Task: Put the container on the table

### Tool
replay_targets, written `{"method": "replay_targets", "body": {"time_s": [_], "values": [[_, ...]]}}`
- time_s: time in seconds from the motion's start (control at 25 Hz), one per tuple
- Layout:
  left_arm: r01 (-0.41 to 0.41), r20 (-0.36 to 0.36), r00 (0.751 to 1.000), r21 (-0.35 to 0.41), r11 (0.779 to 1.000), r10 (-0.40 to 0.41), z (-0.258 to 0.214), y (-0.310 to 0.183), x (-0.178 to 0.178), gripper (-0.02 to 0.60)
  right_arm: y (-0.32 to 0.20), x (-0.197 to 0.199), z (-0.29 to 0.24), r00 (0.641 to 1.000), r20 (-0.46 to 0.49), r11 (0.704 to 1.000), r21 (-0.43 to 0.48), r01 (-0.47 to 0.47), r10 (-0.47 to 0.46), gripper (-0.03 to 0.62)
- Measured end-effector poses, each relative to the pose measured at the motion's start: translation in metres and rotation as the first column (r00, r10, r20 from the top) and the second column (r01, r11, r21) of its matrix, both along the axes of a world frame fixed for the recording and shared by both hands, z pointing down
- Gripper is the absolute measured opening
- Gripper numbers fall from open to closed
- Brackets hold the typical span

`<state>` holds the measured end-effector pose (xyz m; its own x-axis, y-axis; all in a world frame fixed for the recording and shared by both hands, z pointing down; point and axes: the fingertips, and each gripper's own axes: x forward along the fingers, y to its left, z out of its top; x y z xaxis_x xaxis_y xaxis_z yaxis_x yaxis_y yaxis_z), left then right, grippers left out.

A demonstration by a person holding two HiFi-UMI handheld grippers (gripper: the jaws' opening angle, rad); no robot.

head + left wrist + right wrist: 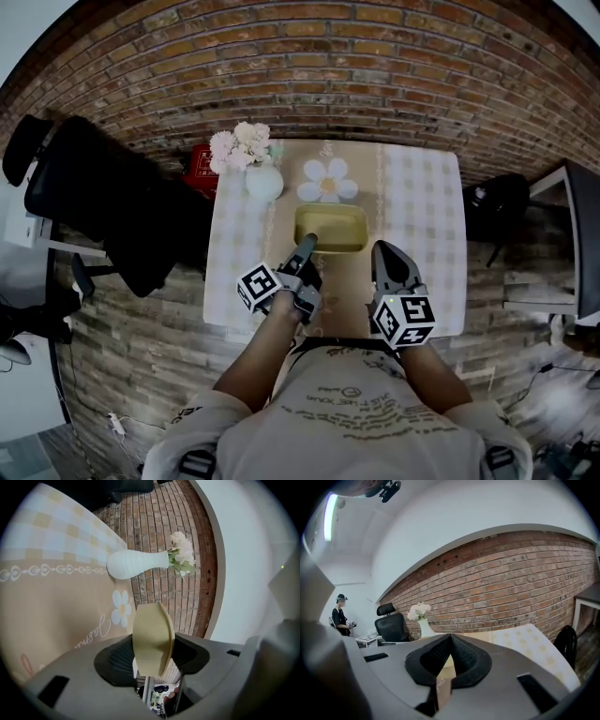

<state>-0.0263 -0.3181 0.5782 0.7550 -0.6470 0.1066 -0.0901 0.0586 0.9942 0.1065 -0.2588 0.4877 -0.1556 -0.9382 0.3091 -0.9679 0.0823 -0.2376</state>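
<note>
- Olive-yellow container point(330, 228) — at the middle of the table point(221, 309), long side across it. Can't tell if its base is fully down.
- left gripper point(307, 246): above the table's near half, tips at the container's near-left rim. The left gripper view shows the jaws clamped on that thin rim wall, one pad on each side, with the container edge-on between them.
- right gripper point(394, 255): also over the table's near half, just right of the container and apart from it. In the right gripper view the jaws are drawn together to a narrow slit — nothing in it, only the table showing past.
- white vase point(264, 181) with pale flowers point(240, 145): upright at the table's far-left corner.
- flower-shaped mat point(328, 181): flat near the table's far edge, just beyond the container.
- checked cloth point(422, 206) covers the table's sides. A tan runner point(342, 281) goes down its middle, under the container.
- black office chair point(103, 202): on the floor off the table's left side.
- person point(342, 616): standing well beyond the table's far-left corner, past the chair. Seen only in the right gripper view.
</note>
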Motion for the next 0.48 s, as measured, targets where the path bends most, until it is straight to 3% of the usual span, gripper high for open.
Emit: {"method": "replay_targets", "body": {"time_s": [0.48], "values": [[0.043,0.022,0.999,-0.088,0.995,-0.041,0.049,-0.02,0.013,0.225,-0.011,0.025,0.04,1.0,0.021,0.996,-0.088,0.01,-0.009,0.002]]}}
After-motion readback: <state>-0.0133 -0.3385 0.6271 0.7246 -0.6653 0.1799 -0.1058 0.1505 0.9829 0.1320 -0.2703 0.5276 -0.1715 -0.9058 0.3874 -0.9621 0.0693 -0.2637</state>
